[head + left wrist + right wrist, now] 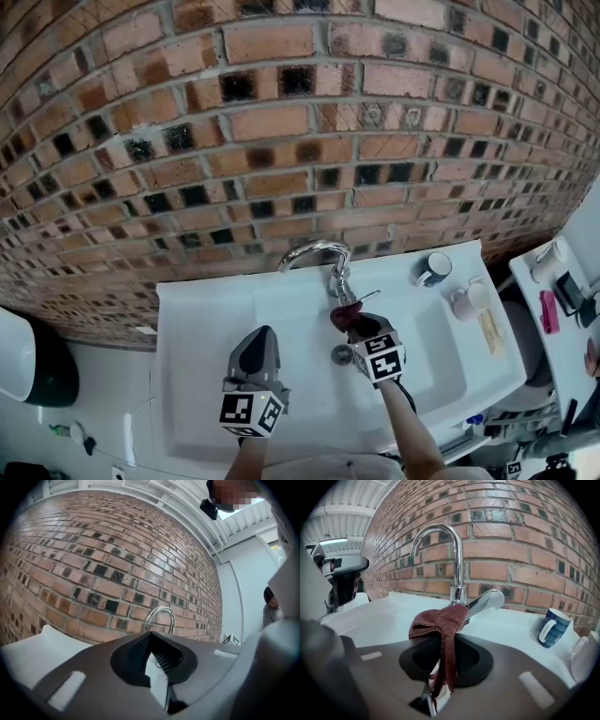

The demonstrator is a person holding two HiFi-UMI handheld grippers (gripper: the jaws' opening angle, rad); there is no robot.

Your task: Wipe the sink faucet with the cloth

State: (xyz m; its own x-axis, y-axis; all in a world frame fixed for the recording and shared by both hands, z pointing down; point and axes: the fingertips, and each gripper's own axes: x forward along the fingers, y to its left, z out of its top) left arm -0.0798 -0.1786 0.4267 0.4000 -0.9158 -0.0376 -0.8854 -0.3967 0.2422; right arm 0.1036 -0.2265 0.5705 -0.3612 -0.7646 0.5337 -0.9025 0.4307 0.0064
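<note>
Maroon cloth (440,620), soft, light and limp, clamped bunched in the right tool (443,660), touches the faucet (457,550) lever at the surface's (206,309) back edge. Left tool (152,656) closed, empty. Gripping a thick fold likely prevents slippage.

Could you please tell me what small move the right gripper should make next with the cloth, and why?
Probably ease the right gripper forward a little and slide the cloth along the lever. Its jaws are shut on the cloth, which is bunched right at the base of the faucet, with the lever just beside it and the arched spout above.
</note>
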